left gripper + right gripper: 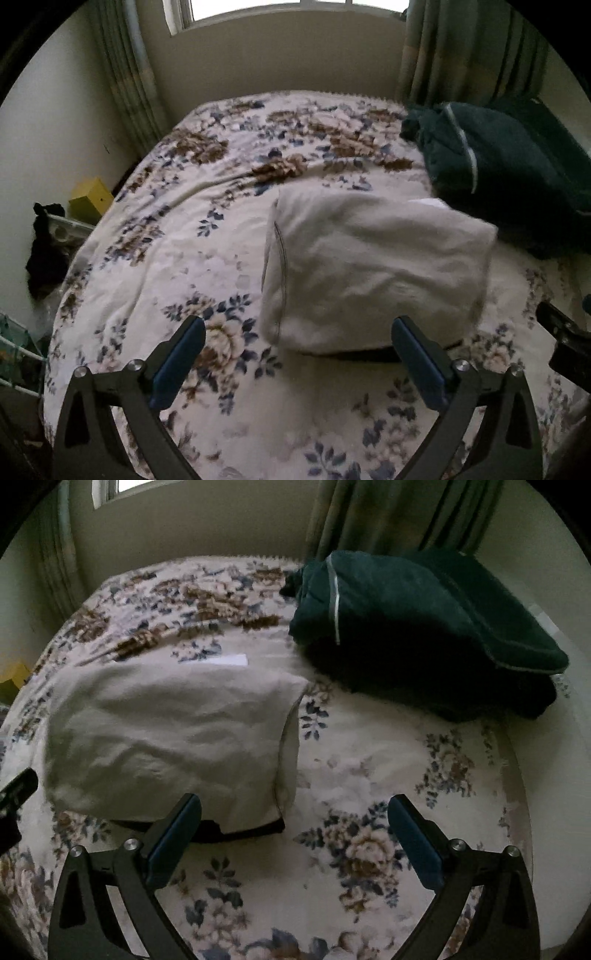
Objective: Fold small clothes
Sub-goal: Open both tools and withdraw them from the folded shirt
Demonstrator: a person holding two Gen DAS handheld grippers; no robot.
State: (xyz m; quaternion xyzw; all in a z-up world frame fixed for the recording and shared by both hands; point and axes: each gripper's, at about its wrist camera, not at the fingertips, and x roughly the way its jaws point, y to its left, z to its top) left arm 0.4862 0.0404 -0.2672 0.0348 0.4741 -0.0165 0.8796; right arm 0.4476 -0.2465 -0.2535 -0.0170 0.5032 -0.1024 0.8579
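A small cream garment (373,269) lies folded flat on the floral bedspread (177,258), with a dark waistband edge showing along its near side. It also shows in the right wrist view (166,734), with a white label (229,660) past its far edge. My left gripper (298,339) is open and empty, hovering just in front of the garment's near left corner. My right gripper (294,818) is open and empty, in front of the garment's near right corner. The right gripper's body shows at the right edge of the left wrist view (565,339).
A folded dark green blanket or garment pile (502,166) lies at the back right of the bed (413,627). Curtains (461,51) and a window are behind the bed. A yellow box (90,199) and dark clutter (44,254) sit off the bed's left side.
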